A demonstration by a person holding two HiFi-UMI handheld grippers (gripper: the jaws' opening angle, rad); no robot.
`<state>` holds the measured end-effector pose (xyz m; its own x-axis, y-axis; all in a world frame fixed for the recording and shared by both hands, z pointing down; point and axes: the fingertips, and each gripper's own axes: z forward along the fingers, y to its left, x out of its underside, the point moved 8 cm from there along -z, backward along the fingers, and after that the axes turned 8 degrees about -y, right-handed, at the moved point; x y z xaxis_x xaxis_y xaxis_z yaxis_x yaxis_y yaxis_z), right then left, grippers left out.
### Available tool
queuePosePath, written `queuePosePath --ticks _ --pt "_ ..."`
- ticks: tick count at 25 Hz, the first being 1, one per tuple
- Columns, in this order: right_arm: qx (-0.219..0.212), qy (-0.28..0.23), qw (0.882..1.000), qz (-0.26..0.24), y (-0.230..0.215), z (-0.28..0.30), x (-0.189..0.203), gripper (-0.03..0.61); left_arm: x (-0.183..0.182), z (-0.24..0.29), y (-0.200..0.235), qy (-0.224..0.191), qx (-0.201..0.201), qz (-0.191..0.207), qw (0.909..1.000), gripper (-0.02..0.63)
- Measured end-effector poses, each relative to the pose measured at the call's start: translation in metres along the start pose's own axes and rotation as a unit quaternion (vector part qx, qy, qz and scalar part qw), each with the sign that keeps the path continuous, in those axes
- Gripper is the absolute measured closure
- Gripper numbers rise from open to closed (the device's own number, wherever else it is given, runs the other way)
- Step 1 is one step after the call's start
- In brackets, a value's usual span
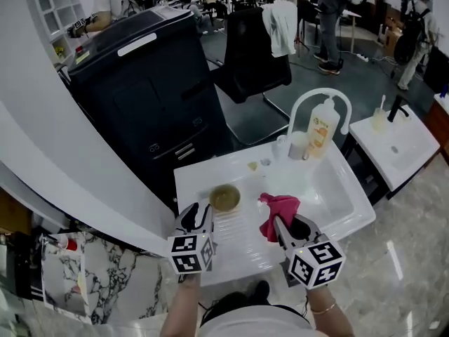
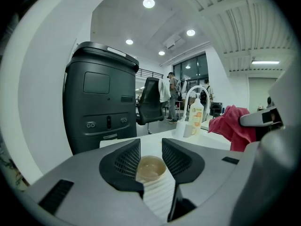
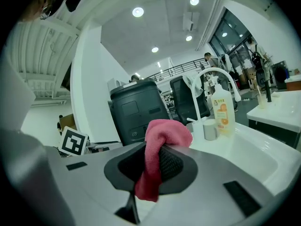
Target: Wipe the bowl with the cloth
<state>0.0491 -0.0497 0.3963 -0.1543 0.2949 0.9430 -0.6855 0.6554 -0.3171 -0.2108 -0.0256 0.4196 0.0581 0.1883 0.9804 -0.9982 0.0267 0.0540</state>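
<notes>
A small tan bowl (image 1: 225, 197) stands upright on the ribbed drainboard of the white sink unit (image 1: 210, 174). In the left gripper view the bowl (image 2: 150, 168) shows just beyond the open jaws, with nothing pressed between them. My left gripper (image 1: 205, 213) hangs a little short of the bowl. My right gripper (image 1: 280, 225) is shut on a red cloth (image 1: 278, 212), which bunches over the jaws and hangs down between them in the right gripper view (image 3: 159, 159). The cloth (image 2: 233, 127) also shows at the right of the left gripper view.
A white arched faucet (image 1: 320, 102), an orange soap bottle (image 1: 319, 128) and a white cup (image 1: 297, 144) stand at the back of the basin. A large black bin (image 1: 140, 83) stands behind the sink, a black chair (image 1: 251, 51) beyond. A second basin (image 1: 393, 146) lies to the right.
</notes>
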Motion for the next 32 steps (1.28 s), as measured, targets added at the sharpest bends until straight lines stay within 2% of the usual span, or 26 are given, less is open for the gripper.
queuePosePath --ticks 11,21,27,32 --pt "-0.023 0.021 0.999 0.017 -0.015 0.024 0.003 0.514 0.018 0.028 0.011 0.033 -0.035 -0.029 0.9984 0.454" --pt "-0.028 0.033 0.999 0.010 -0.021 0.057 0.002 0.514 0.045 0.065 0.033 0.072 -0.049 -0.052 0.9948 0.453" --pt "-0.025 0.047 0.999 0.008 -0.023 0.078 0.003 0.514 0.062 0.090 0.044 0.103 -0.060 -0.079 0.9897 0.440" --pt "-0.017 0.058 0.998 0.010 -0.030 0.088 0.006 0.514 0.077 0.107 0.049 0.137 -0.065 -0.085 0.9847 0.440"
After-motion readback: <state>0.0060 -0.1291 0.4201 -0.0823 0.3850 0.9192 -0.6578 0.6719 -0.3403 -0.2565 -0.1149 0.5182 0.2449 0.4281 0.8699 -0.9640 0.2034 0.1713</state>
